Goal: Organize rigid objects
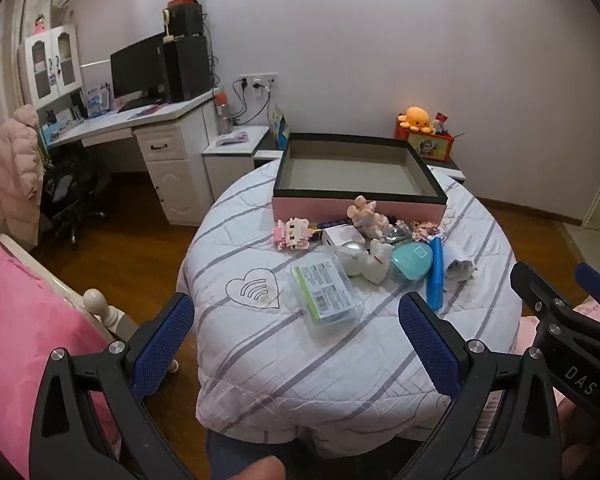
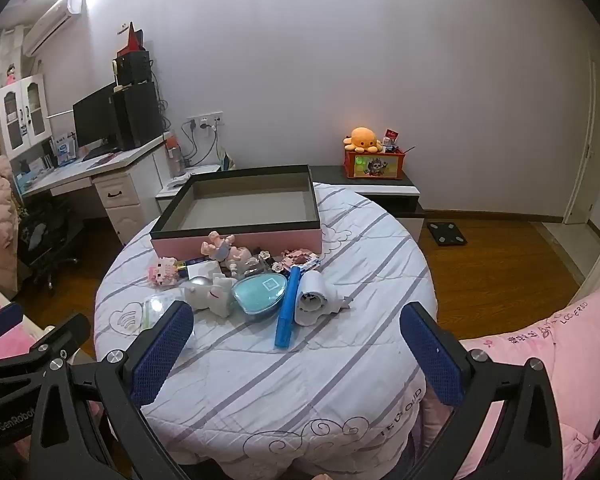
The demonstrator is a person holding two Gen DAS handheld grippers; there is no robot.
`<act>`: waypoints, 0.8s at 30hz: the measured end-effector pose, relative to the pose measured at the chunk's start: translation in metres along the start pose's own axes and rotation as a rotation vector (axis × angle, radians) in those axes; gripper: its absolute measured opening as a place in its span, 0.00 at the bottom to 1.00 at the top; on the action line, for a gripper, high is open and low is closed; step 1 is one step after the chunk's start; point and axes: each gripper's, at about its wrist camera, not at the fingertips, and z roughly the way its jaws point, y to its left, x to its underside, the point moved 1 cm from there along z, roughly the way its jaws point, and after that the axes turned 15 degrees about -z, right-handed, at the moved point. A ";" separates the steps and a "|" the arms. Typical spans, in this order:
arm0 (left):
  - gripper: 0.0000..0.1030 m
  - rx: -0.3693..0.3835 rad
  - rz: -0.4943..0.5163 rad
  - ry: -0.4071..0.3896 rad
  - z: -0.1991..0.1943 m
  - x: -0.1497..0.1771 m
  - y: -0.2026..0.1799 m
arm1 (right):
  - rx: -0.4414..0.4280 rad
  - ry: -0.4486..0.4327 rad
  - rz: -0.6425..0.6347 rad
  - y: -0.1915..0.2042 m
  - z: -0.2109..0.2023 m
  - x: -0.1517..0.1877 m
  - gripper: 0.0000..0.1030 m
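A round table under a striped quilt (image 1: 260, 352) (image 2: 332, 380) carries a pink box with a black rim (image 1: 358, 206) (image 2: 236, 242), empty inside. In front of it lies a pile: a clear plastic case (image 1: 326, 294), a pink block figure (image 1: 292, 232) (image 2: 162, 271), a teal heart-shaped case (image 1: 412, 262) (image 2: 260, 292), a blue tube (image 1: 435, 274) (image 2: 288, 308), a white roll (image 2: 314, 298), plush toys (image 1: 366, 216) (image 2: 222, 248). My left gripper (image 1: 296, 332) and right gripper (image 2: 296, 338) hover open over the table's near side, nothing between the fingers.
A white desk (image 1: 156, 120) with a monitor stands at the left, an office chair (image 1: 68, 188) before it. An orange plush (image 2: 362, 138) sits on a red box on a low cabinet behind the table. Pink bedding (image 1: 16, 320) (image 2: 560, 360) flanks the table. Wooden floor lies around.
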 end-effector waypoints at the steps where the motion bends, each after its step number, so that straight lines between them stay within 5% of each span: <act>1: 1.00 -0.007 -0.002 -0.004 0.000 0.000 0.000 | -0.002 0.005 0.001 0.000 0.000 0.000 1.00; 8: 1.00 -0.105 -0.020 -0.017 -0.008 0.009 0.002 | -0.011 0.005 0.002 0.003 0.000 0.001 1.00; 15: 1.00 -0.073 -0.030 -0.024 -0.015 0.005 0.006 | -0.039 -0.019 -0.001 0.000 -0.003 0.002 1.00; 24: 1.00 -0.155 -0.050 -0.082 -0.017 0.006 -0.004 | -0.070 -0.041 -0.007 -0.008 -0.002 -0.002 1.00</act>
